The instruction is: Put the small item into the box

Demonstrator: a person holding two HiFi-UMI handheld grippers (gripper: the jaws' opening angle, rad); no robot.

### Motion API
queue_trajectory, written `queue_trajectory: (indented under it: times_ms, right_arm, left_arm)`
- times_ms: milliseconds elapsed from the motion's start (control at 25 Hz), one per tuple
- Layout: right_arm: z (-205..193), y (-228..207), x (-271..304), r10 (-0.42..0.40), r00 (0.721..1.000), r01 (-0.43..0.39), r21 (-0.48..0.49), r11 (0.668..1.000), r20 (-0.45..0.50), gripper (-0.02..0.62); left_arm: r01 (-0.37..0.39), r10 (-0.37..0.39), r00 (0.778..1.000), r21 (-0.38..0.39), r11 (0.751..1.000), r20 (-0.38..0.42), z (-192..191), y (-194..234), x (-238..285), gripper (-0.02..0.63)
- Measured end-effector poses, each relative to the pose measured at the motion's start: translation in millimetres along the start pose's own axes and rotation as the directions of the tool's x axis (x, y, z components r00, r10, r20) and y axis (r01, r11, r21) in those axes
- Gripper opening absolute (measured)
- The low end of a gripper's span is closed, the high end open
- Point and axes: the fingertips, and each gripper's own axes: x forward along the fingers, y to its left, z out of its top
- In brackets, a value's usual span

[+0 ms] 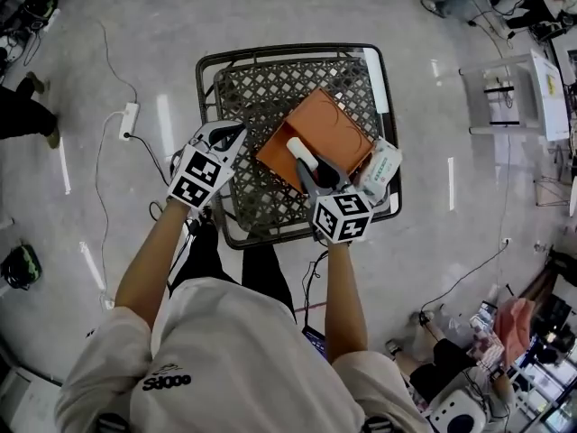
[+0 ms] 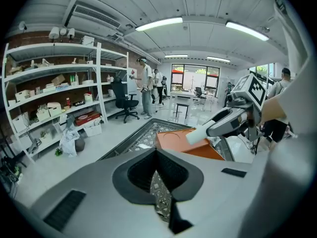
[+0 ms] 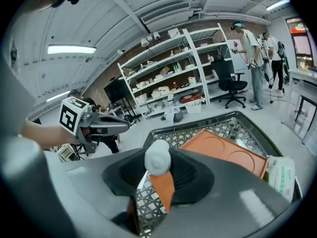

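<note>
An orange box [image 1: 329,124] lies tilted on a black mesh basket cart [image 1: 288,50]. My right gripper [image 1: 311,165] is shut on a small white cylinder [image 1: 300,152] and holds it just over the box's near part. In the right gripper view the white cylinder [image 3: 157,157] sits between the jaws of the right gripper [image 3: 157,171], with the orange box [image 3: 223,150] beyond. The left gripper view shows the white cylinder [image 2: 200,133] in the right gripper [image 2: 225,124] above the orange box [image 2: 173,140]. My left gripper [image 1: 224,138] hovers at the cart's left edge, shut and empty [image 2: 161,195].
A pale packet [image 1: 383,165] lies on the cart right of the box. On the floor are a power strip [image 1: 129,120] and cables. A white table [image 1: 514,97] stands at the right. Shelves [image 2: 49,98], an office chair [image 2: 124,95] and standing people [image 2: 146,86] are farther off.
</note>
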Motion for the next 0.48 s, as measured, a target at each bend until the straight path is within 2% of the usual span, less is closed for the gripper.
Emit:
queue_trajectory:
  times_ms: [240,480]
  right_arm:
    - [-33,-8,24,-0.011,0.998,0.011,0.012,1.000,-0.066,0.140]
    - [-67,-15,45,-0.020,0.987,0.015,-0.033,0.999,-0.157,0.141]
  left_arm:
    - [0.003,-0.004,0.999,-0.021,1.000,-0.036,-25,-2,3,0.002]
    - [0.009,-0.012,0.997,-0.030,0.999,-0.075,-49,-4,6,0.002]
